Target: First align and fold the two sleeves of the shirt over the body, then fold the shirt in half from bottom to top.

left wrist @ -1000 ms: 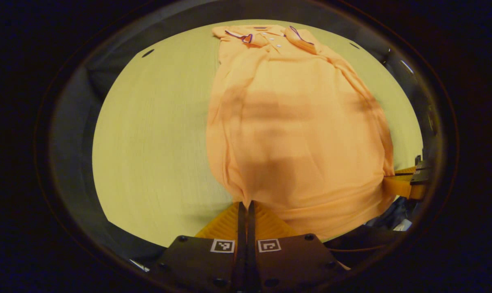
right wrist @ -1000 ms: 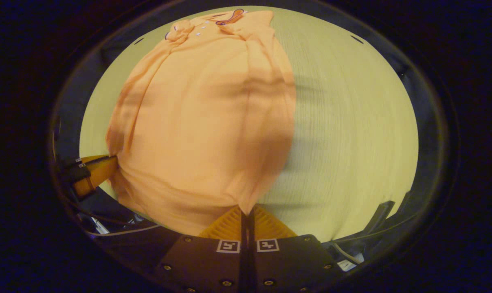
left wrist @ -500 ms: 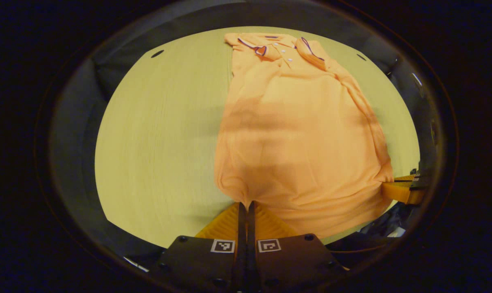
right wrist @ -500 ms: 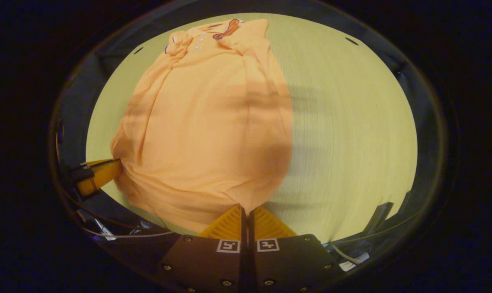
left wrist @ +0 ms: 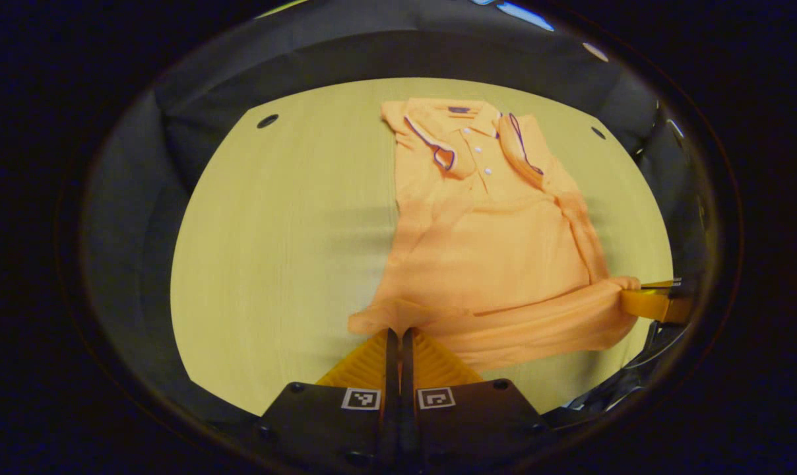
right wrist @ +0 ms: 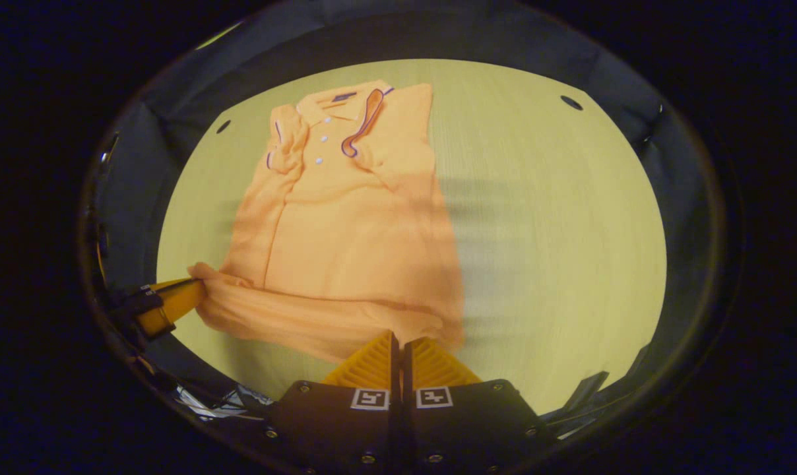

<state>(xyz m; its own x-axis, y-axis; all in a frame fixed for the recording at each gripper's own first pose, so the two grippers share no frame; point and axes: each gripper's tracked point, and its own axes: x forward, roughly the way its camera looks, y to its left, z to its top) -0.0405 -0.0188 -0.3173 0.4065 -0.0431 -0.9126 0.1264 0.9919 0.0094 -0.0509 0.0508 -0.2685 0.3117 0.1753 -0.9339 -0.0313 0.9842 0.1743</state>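
Note:
An orange polo shirt (left wrist: 491, 244) lies on the pale wooden table (left wrist: 286, 244), collar at the far end and both sleeves folded in over the body. In the left gripper view my left gripper (left wrist: 398, 330) is shut on the hem's left corner, held up off the table. The right gripper view has my right gripper (right wrist: 400, 335) shut on the other hem corner of the shirt (right wrist: 346, 237). The hem hangs between the two as a raised band. Each view also catches the other gripper, the right gripper (left wrist: 649, 300) and the left gripper (right wrist: 171, 300), pinching the far corner.
Bare table (right wrist: 557, 244) stretches to either side of the shirt. Small dark holes (left wrist: 267, 121) mark the tabletop near its far corners. Black cloth wall (left wrist: 438, 53) rings the table. Cables (right wrist: 207, 396) lie at the near edge below the table.
Both grippers have lifted the hem and carried it forward toward the collar. The lower part of the shirt has come off the table and begun doubling over the body.

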